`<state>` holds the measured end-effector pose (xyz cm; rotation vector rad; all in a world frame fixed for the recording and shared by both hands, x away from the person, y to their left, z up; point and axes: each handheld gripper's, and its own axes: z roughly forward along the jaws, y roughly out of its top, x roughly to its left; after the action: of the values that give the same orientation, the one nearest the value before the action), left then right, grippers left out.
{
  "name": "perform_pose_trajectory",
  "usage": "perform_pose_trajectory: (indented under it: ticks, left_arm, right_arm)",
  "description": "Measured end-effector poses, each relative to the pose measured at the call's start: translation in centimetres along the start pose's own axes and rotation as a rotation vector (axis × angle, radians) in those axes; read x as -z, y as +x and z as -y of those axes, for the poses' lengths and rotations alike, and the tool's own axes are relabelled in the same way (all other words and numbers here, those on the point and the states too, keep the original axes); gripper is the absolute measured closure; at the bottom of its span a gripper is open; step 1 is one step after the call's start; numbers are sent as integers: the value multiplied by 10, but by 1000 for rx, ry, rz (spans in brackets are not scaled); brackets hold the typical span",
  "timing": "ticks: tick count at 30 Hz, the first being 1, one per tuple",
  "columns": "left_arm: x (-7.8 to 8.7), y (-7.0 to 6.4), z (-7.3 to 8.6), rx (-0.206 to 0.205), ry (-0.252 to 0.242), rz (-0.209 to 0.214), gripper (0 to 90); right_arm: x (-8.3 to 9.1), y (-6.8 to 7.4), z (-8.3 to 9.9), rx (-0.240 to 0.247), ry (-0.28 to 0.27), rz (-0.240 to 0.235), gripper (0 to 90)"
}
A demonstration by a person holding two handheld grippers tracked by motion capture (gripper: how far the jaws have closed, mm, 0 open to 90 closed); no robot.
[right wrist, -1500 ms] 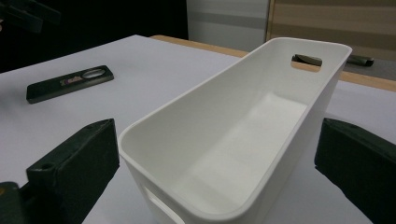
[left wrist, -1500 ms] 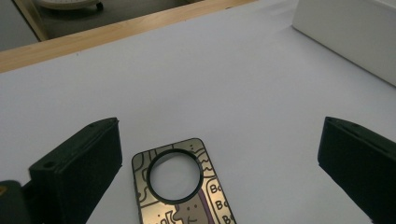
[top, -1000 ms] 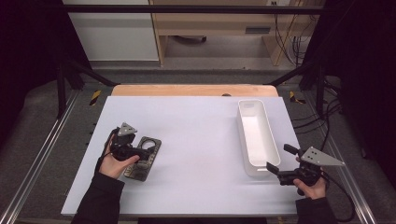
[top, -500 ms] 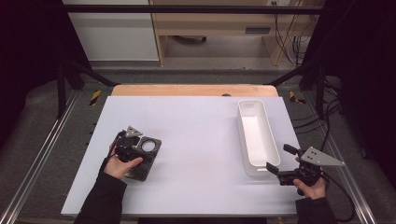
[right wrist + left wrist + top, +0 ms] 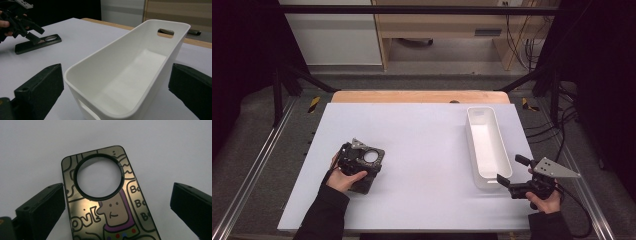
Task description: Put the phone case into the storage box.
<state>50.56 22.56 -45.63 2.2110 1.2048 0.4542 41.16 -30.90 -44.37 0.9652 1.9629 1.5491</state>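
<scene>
**Left gripper hovering over the phone case, right gripper waiting at the bin**

The person's left gripper (image 5: 357,161) is hanging over a dark phone case (image 5: 105,202) that is lying flat on the white counter (image 5: 422,145), toward its left side. Looking along that gripper, its two black fingers (image 5: 41,207) are standing wide apart, one on either side of the case; the left one is sitting just beside the case's edge, though I cannot tell whether it is touching, and the right one is well clear of it. The case is showing a cartoon figure with a purple collar, some bubble lettering, and a large round camera opening ringed in black, through which the counter is showing.

Over on the right, the right gripper (image 5: 517,172) is resting in the person's hand (image 5: 546,200) near the counter's front right corner. Its fingers are also spread wide, holding nothing, and pointing toward the near end of a long white bin (image 5: 130,72). The bin is standing upright, with a slot handle cut into its far end wall. It is sitting well apart from the case.
</scene>
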Motion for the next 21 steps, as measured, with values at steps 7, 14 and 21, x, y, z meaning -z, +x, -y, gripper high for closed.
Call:
perform_pose_trajectory:
  ticks: [7,14,21]
  left_arm:
    - [-5,2,3,18,18,-8,0]
    - [-9,4,6,35,37,-18,0]
    - [-12,4,8,51,51,-26,0]
  right_arm:
    - [0,0,0,0,-4,0,4]
    - [1,0,0,-1,-4,0,4]
    - [1,0,0,-1,-3,1,4]
